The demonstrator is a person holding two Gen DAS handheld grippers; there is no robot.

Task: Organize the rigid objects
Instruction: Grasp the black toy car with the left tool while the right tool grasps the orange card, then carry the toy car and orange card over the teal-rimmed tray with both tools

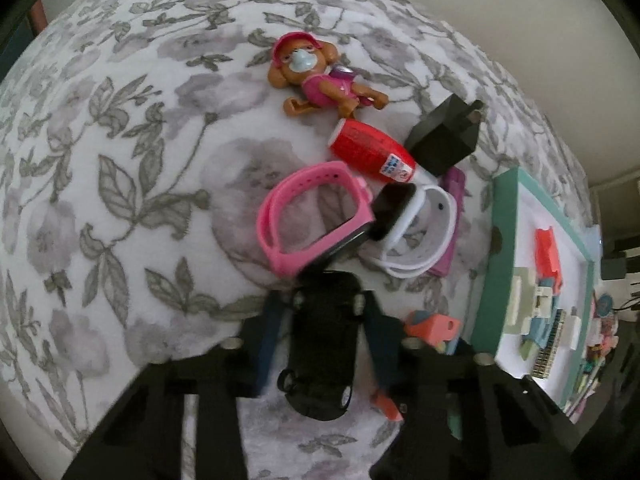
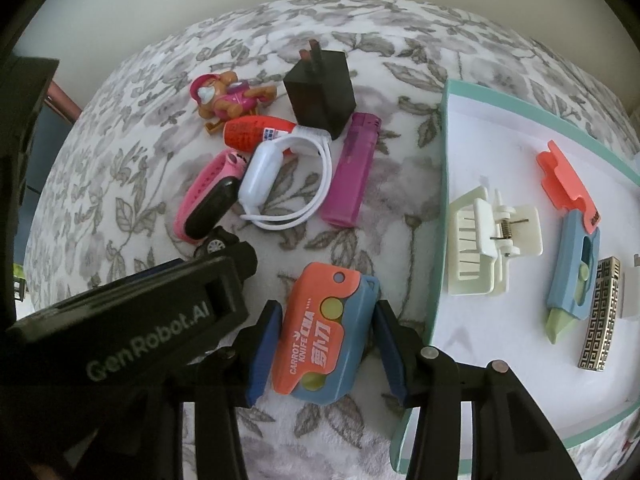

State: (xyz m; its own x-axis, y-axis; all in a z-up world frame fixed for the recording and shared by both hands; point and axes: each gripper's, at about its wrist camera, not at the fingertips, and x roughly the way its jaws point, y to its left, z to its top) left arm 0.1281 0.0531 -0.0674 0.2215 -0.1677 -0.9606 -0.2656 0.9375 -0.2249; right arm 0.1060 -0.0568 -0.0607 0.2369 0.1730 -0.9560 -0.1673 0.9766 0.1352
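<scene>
Grippers: left gripper (image 1: 320, 344), lower centre, clenched on black toy car (image 1: 320, 352); right gripper (image 2: 324, 336), lower centre, grasps carrot knife (image 2: 320, 332) beside tray (image 2: 440, 208).

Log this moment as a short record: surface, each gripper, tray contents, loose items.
surface: floral cloth
left gripper: jaws around black toy car
right gripper: jaws around orange and blue carrot knife
tray: white hair clip, second carrot knife, patterned metal bar
loose items: dog figure, black charger, purple lighter, pink band, white band, red bottle
</scene>
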